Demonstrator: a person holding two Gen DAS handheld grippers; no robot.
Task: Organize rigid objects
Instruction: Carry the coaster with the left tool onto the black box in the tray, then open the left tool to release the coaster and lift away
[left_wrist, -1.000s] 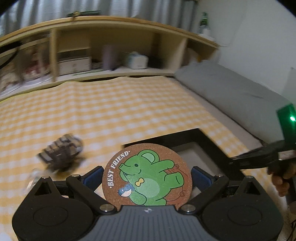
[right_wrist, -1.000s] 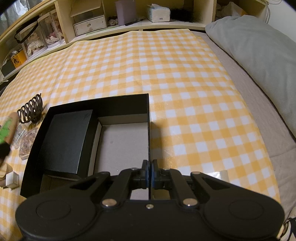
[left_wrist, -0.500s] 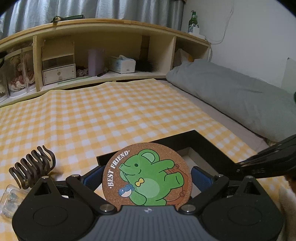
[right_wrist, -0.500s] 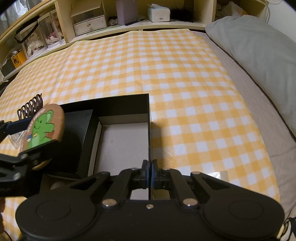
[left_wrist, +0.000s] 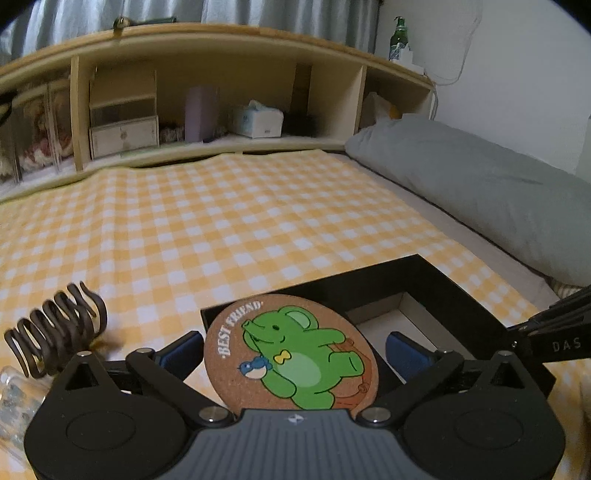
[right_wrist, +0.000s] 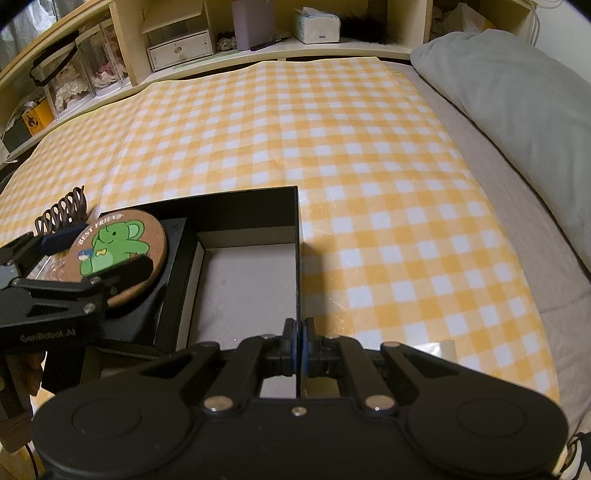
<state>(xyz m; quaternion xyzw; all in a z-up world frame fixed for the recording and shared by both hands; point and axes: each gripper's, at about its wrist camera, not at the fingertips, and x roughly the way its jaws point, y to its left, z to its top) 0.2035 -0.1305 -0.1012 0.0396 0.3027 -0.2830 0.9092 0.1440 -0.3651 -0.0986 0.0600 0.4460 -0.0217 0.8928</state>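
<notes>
Over the left end of the black box (right_wrist: 258, 206), above its dark inner compartment, the cork coaster (right_wrist: 122, 251) is carried flat, clamped across its edges by the left hand-held gripper (left_wrist: 291, 354). The box's right wall is pinched by the clenched right hand-held gripper (right_wrist: 298, 343), so the box is steadied on the checked cloth (right_wrist: 295, 122) over the bed. The placing step is judged to be in hand; next, the coaster must be lowered level into the box and released. A hair claw (right_wrist: 61, 214) waits outside.
</notes>
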